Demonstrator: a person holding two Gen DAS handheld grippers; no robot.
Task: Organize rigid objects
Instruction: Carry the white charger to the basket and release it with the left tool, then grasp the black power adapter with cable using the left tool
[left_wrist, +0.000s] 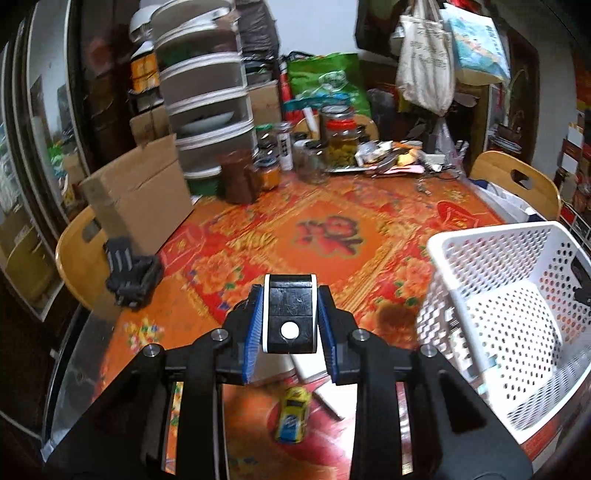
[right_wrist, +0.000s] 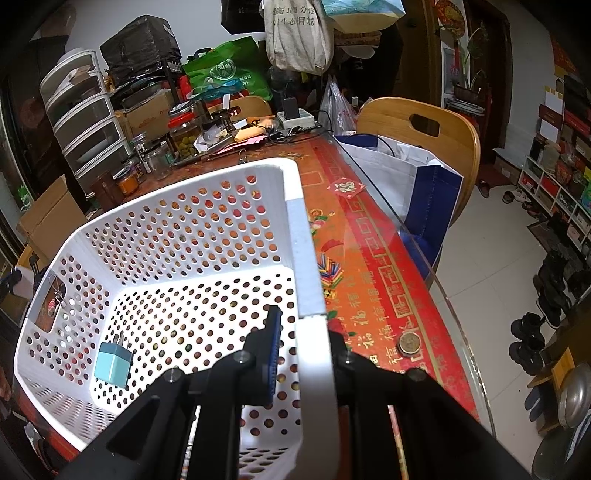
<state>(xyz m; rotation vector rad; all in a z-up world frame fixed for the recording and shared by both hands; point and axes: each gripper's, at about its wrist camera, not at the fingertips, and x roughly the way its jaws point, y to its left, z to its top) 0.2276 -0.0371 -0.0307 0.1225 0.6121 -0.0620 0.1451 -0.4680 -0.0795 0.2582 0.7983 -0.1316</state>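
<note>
**Left gripper holds a black box above the surface; right gripper clamps the basket wall**

Left wrist view: the left gripper (left_wrist: 290, 321) has its blue pads (left_wrist: 255, 328) pressed on either side of a small black box (left_wrist: 290, 314) with white edges and a white round dot on its near face. The box is held clear of the surface (left_wrist: 258, 229), which is covered with a red-and-orange patterned cloth. Below the gripper, on the surface, lies a yellow toy car (left_wrist: 291, 415), with a flat white item (left_wrist: 325, 384) just beside it. To the right stands a white perforated basket (left_wrist: 498, 302), tilted towards the camera. On the left edge of the surface rests a dark slatted object (left_wrist: 131, 278), next to a cardboard box (left_wrist: 138, 199). Glass jars (left_wrist: 341, 138) crowd the far side, beside a stack of white drawers (left_wrist: 207, 99).

Right wrist view: the right gripper (right_wrist: 303, 350) is closed on the right-hand wall of the basket (right_wrist: 303, 236), one blue pad (right_wrist: 271, 354) inside the basket and the other finger outside. Inside the basket, on its floor near the left wall, lies a light-blue plug adapter (right_wrist: 112, 363), prongs pointing away. A binder clip (right_wrist: 57, 291) hangs at the handle opening on the left wall. Outside the basket, on the surface (right_wrist: 369, 258), sits a coin (right_wrist: 409, 343), near the glass edge. A wooden chair (right_wrist: 424, 133) carrying a white-and-blue bag (right_wrist: 417, 177) stands against that edge.
</note>
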